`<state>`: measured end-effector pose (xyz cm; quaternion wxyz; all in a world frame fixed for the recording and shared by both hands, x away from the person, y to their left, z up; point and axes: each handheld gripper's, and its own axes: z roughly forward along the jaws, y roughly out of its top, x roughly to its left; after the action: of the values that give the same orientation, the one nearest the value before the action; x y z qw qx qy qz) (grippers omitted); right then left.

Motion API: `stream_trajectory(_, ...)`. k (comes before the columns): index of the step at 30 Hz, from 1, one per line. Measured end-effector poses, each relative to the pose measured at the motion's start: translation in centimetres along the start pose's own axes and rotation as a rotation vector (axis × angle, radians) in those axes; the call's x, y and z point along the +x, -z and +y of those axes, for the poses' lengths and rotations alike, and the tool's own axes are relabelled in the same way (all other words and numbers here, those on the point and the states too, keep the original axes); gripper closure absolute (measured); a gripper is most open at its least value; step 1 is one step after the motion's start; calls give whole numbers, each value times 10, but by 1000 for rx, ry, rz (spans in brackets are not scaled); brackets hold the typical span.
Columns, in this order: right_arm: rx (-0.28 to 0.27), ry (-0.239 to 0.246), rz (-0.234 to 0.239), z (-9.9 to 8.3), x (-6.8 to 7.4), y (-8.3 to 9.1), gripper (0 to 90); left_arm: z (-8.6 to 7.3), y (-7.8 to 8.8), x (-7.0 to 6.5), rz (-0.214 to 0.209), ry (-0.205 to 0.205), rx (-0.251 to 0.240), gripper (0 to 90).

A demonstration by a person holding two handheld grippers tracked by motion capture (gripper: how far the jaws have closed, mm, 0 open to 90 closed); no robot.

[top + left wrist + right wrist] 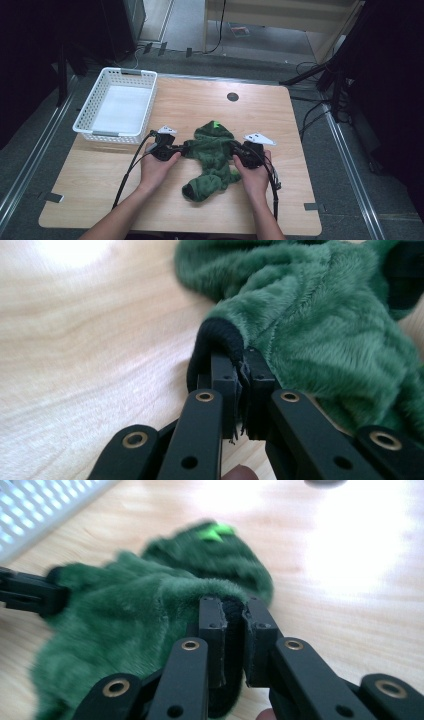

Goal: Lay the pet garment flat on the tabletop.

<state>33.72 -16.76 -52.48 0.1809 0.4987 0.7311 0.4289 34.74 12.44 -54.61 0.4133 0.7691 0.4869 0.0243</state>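
Left gripper (242, 385): jaws clamped on a black cuff (220, 335) of the green fleece garment (212, 150). Right gripper (234, 630): clamped likewise on the opposite cuff (231, 611). Garment lies mid-frame on the counter (280, 205), hood toward the top, held at both sleeves. White basket (90, 107) sits upper left, empty. Likely step: spreading or folding; next move needs both grips kept while lifting evenly.

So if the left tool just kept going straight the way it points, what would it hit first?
The left tool is already shut on a black cuff of the green fleece garment. Straight on, it would likely push into the garment's bunched body, then probably the right tool beyond.
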Motion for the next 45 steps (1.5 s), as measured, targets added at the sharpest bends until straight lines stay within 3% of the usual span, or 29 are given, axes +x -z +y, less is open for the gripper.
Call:
stream_trajectory(3, 54, -39, 0, -9, -6, -12, 824, -2, -1, -4, 0, -30, 13, 869)
stream_trajectory(6, 76, -11, -11, -12, -5, -12, 803, -1, 0, -7, 5, -45, 21, 859)
stream_trajectory(8, 96, -13, 14, -9, -6, -8, 754, 0, 3, -5, -2, -40, -4, 811)
stream_trajectory(11, 50, -37, 47, 2, -8, 9, 660, 6, 15, -5, -20, -13, -87, 620)
stream_trajectory(14, -60, -44, 60, 20, -5, 28, 638, 15, 21, -7, -8, 6, -161, 568)
stream_trajectory(16, -97, -11, 51, 27, 1, 31, 638, 21, 19, -15, 13, -6, -195, 561)
stream_trajectory(17, -98, 6, 50, 29, 6, 29, 641, 24, 15, -19, 11, -24, -193, 565)
stream_trajectory(20, -9, 27, 94, 24, 14, 4, 685, 24, -4, -28, 18, -73, -119, 609)
stream_trajectory(24, 104, -8, 68, 5, 6, -22, 733, 17, -18, -22, 43, -58, -38, 682)
stream_trajectory(26, 110, -13, 64, 0, 1, -23, 718, 13, -19, -17, 30, -52, -41, 684)
stream_trajectory(28, 70, -5, 38, 1, 2, -13, 652, 13, -11, -17, 21, -52, -76, 629)
stream_trajectory(30, 9, 13, 64, 5, 10, 6, 604, 11, 2, -20, -18, -52, -119, 548)
stream_trajectory(32, -22, 42, 134, 4, 24, 26, 577, 3, 19, -23, -26, -73, -156, 513)
stream_trajectory(35, -10, 103, 254, -10, 55, 55, 549, -14, 39, -21, -21, -76, -176, 500)
stream_trajectory(39, 57, 172, 346, -32, 98, 63, 480, -38, 58, -16, -2, -50, -201, 502)
stream_trajectory(42, 123, 216, 360, -42, 120, 55, 432, -54, 66, -12, 0, -33, -193, 504)
stream_trajectory(43, 143, 255, 340, -46, 127, 50, 493, -56, 68, -12, 0, -40, -181, 503)
stream_trajectory(45, 174, 326, 274, -52, 133, 42, 734, -61, 71, -13, -5, -28, -190, 504)
